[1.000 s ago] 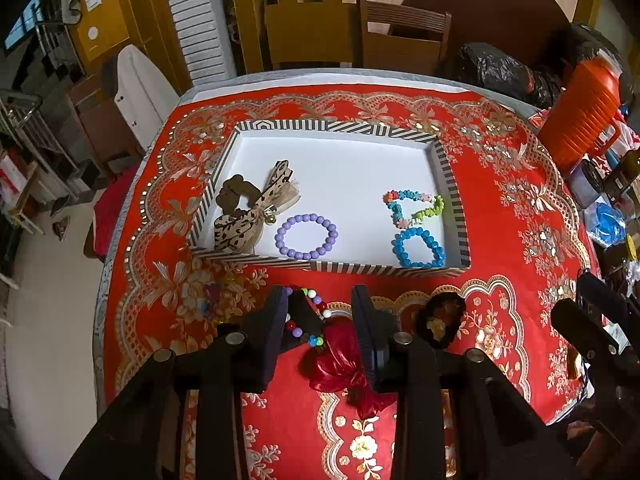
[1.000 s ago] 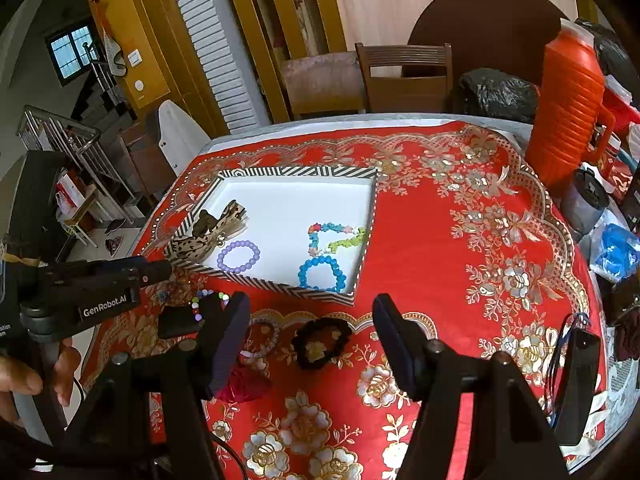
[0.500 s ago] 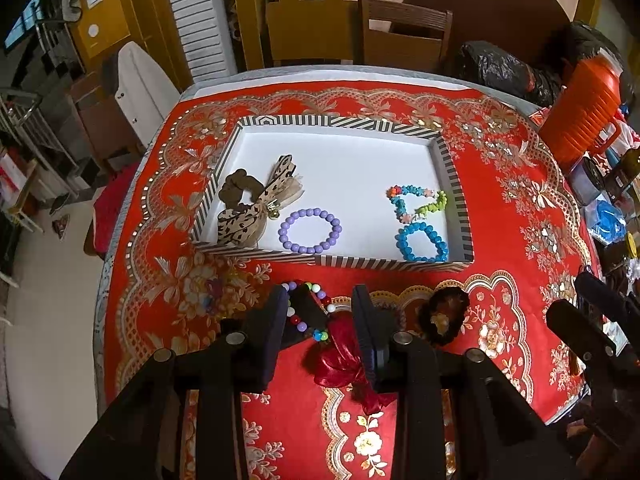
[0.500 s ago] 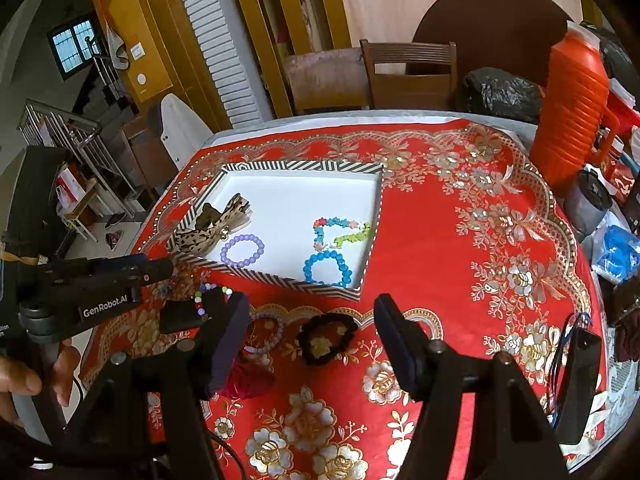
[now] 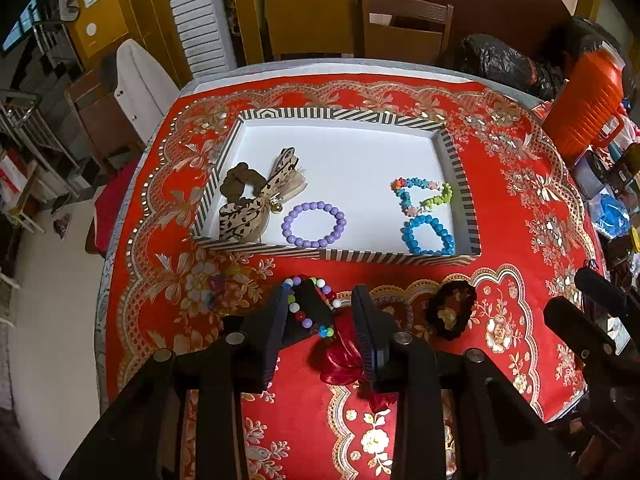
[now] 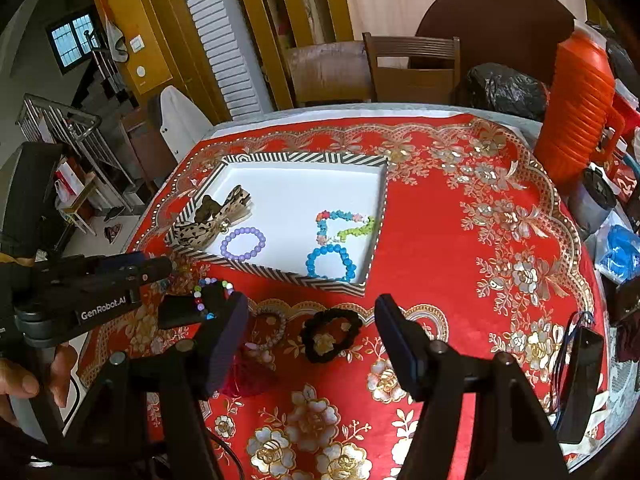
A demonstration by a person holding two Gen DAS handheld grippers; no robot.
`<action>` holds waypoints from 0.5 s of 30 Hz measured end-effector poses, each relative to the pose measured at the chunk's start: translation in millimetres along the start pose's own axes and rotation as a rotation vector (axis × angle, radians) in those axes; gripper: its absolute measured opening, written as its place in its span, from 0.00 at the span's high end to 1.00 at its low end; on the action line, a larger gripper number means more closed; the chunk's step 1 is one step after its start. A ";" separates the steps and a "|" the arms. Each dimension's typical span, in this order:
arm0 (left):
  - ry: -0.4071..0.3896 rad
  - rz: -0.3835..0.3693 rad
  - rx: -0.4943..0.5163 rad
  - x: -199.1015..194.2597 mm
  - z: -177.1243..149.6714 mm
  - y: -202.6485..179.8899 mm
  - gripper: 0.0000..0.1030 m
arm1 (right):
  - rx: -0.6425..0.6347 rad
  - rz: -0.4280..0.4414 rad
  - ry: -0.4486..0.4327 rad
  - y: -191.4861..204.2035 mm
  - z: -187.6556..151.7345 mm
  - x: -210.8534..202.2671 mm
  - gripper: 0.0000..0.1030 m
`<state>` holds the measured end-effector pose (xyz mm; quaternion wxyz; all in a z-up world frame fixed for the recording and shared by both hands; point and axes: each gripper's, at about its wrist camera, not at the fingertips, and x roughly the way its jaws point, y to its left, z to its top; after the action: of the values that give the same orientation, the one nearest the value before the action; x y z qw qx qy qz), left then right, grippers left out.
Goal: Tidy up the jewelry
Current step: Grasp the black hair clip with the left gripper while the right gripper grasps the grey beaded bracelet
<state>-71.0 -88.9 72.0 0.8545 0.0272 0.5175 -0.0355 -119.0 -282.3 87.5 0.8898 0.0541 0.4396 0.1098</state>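
Holding a mixed-colour bead bracelet (image 5: 306,322) pinched between narrow jaws, the left claw (image 5: 319,300) hangs over the red cloth (image 5: 500,216) just on the near side of the tray (image 5: 360,114). The tray lies straight ahead of this claw, with only the striped near rim between them, so I judge the coming move to be a short carry forward and over that rim. The bracelet's loop droops around the fingertips and could catch on the rim if carried low. Inside the tray, a purple bracelet (image 5: 314,224) lies directly past the rim in the claw's path. A blue bracelet (image 5: 428,236) and a star-bead bracelet (image 5: 420,196) sit at the tray's right side, and a leopard bow (image 5: 260,208) and a brown scrunchie (image 5: 240,182) at its left. The bare white middle and far part look the safest spot. The right claw (image 6: 312,308) stands wide and empty, farther from the tray, above a black scrunchie (image 6: 332,334). A pale bead bracelet (image 6: 268,328) and a red bow (image 5: 344,356) also lie on the cloth at the near side of the tray.
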 end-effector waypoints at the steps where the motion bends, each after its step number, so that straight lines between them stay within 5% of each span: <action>1: 0.001 0.001 0.000 0.4 -0.1 0.4 0.87 | 0.001 -0.001 0.001 0.0 -0.1 0.7 0.33; 15: 0.019 0.001 0.000 7.0 -2.1 5.2 0.87 | 0.000 0.000 0.017 3.6 -0.5 10.4 0.33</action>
<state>-69.2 -83.8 64.9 0.8496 0.0279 0.5255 -0.0348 -113.8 -276.3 79.9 0.8862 0.0530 0.4469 0.1102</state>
